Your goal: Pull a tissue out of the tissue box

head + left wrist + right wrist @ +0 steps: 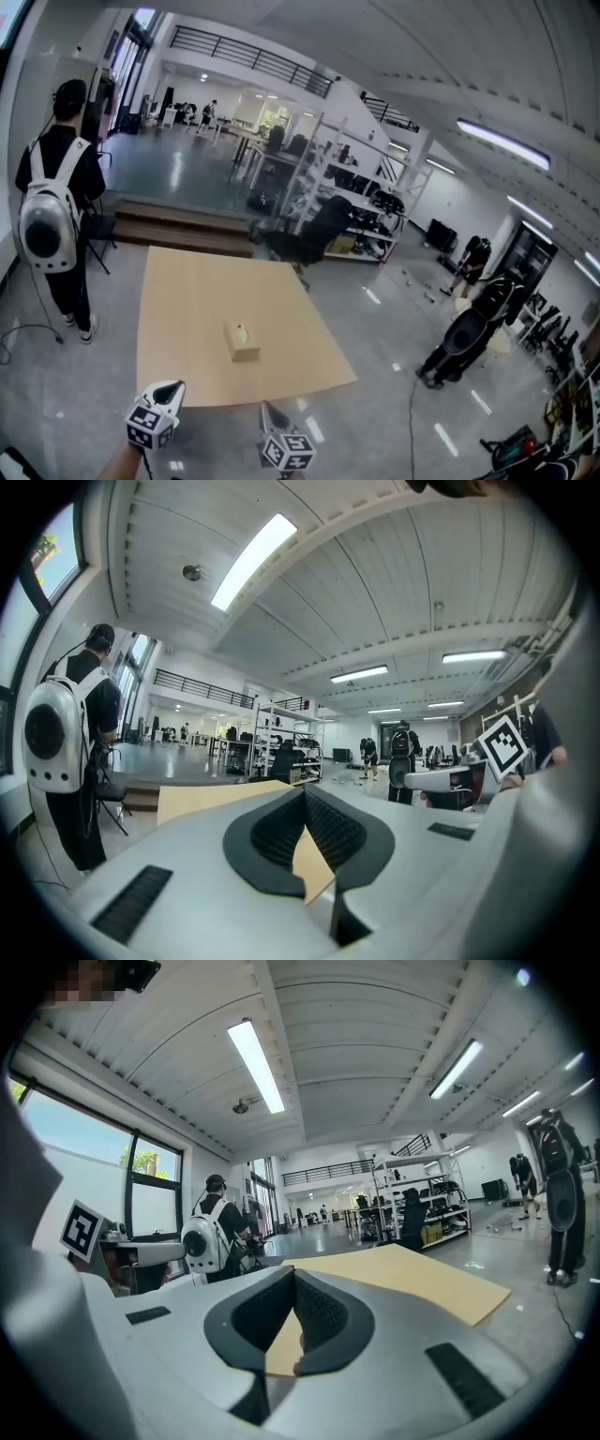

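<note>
left claw [175, 385]: jaws closed tip to tip with nothing between them, held level at about the near edge of the table [187, 281].
right claw [266, 407]: also closed and empty, just beside the left claw on its right, short of the table's near edge and tipped slightly down.
tissue box [243, 341]: ahead of both claws, alone on the table near its middle and well apart from either tip.
direction from the claws: the box lies forward and between the two, ahead and to the right of the left claw, ahead and a little to the left of the right claw.
nearer claw: judged to be the right one, since the box sits closer to its line.
box long axis: seems to run roughly away from the claws, so a short end faces them.
tissue: a pale bit shows on the box top, but it is too small to read.
gripper views: neither shows the box, only bare table beyond the closed tips.
coming move: likely a forward reach, with one claw opening above the top slot.
beyond the table: a person with a white backpack [54, 192] stands far left of the claws, and shelving [356, 187] stands far ahead.
</note>
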### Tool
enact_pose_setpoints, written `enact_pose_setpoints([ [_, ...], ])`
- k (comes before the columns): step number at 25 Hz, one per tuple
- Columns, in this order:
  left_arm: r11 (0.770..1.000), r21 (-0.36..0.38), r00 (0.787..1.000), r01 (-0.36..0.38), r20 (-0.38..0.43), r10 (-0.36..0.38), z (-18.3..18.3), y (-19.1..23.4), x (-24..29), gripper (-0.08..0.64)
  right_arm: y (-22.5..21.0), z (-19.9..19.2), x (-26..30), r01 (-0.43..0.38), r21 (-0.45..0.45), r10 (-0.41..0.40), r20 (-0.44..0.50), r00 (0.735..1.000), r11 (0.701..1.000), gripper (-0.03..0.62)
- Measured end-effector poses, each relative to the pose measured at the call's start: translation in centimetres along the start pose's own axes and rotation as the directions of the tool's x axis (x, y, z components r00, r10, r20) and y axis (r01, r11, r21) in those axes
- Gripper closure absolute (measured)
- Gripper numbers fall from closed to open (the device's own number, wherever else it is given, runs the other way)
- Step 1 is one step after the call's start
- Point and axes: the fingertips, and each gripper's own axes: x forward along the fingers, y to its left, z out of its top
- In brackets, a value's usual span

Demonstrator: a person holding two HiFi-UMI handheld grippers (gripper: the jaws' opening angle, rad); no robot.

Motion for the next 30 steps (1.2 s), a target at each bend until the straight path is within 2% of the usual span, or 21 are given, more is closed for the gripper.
enact_pose_setpoints([
  [11, 0.996, -0.010, 0.996, -0.091, -0.007, 0.091, 0.4, 1.5, 7.7, 0.552, -5.8, 1.4, 7.0, -0.087, 0.004, 0.087, -0.018, 0.996, 0.996, 0.581],
  [20, 0.989, 0.010, 0.989, -0.146, -0.003, 0.146, 1.2, 2.2, 10.8, 0.552, -8.6, 1.9, 10.2, -0.137, 0.015, 0.137, -0.017, 0.990, 0.990, 0.581],
  [30, 0.988, 0.025, 0.988, -0.153, -0.001, 0.153, 1.6, 2.9, 13.3, 0.552, -9.9, 2.2, 12.5, -0.154, 0.023, 0.154, -0.006, 0.988, 0.988, 0.581],
])
